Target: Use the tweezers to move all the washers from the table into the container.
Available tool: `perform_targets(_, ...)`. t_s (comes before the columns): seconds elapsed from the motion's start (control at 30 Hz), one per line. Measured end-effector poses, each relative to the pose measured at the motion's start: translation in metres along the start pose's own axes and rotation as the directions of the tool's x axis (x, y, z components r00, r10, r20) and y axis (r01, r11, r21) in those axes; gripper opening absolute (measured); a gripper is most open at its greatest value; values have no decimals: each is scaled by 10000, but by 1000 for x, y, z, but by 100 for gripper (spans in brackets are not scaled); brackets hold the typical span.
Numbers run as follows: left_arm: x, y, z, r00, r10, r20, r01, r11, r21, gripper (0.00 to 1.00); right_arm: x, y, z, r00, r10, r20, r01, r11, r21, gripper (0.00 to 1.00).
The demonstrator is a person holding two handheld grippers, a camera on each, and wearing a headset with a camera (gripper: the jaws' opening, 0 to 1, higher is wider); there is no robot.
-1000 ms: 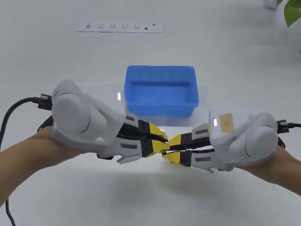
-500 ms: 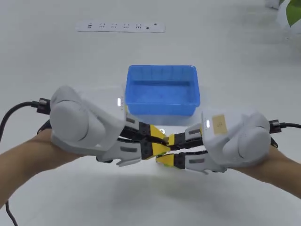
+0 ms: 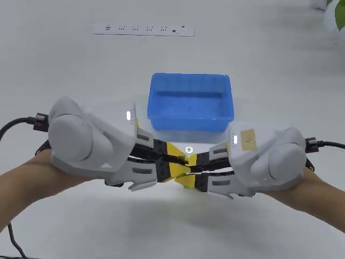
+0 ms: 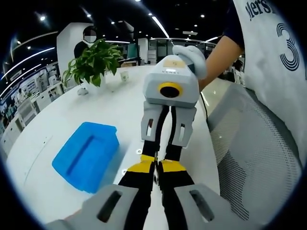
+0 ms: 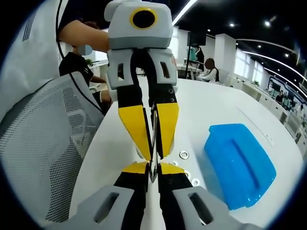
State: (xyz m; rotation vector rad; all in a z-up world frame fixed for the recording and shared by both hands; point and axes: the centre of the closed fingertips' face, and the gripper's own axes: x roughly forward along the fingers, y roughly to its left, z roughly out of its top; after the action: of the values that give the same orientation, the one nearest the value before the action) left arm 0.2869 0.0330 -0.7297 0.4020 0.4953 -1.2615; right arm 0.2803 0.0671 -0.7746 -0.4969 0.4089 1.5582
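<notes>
Blue plastic tub [image 3: 188,123] has a small metal washer [image 3: 188,150] just in front; nearer, left gripper [image 3: 180,162] and right gripper [image 3: 196,171] both pinch thin metal tweezers [image 5: 154,136].

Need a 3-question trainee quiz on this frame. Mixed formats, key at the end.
1. True or false: the washer near the fingertips lies inside the blue container.
2. Multiple choice: the tweezers are A) lying loose beside the washer, B) inside the container, C) held between the fingers of both the left gripper and the right gripper.
3. Short answer: what lies on the table beyond the container?

Key
1. False. It lies on the table, between the container and the grippers.
2. C.
3. A power strip.
</notes>
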Motion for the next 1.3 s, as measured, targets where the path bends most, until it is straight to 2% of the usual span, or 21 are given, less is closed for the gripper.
perform_targets(0.23,-7,2,1,9998,123,137,-119,9995,-282,9,0,-2,7,9998,-8,218,8,10000,2,8)
perform_targets(0.5,-11,0,-1,9998,214,32,-214,9998,-1,8,3,-1,8,9999,-32,103,35,9997,-258,8)
perform_targets(0.63,-17,-3,-4,9997,218,-70,-218,9997,85,8,6,1,11,9999,19,-129,-30,9957,-927,8)
perform_targets(0.73,-21,-3,-6,9993,344,-125,-342,9992,197,8,10,1,15,9998,55,-209,-78,9937,-1122,8)
perform_targets(0.97,-32,8,-11,9964,842,-61,-842,9964,-106,8,17,-7,22,9992,-57,-402,-2,9895,-1443,9)
perform_targets(1.13,-35,17,-9,9938,1110,-37,-1110,9935,-241,8,20,-16,25,9991,-206,-382,152,9908,-1343,9)
perform_targets(1.3,-35,22,-14,9942,1064,-131,-1069,9927,-559,9,24,-22,23,9984,-284,-492,219,9916,-1271,10)
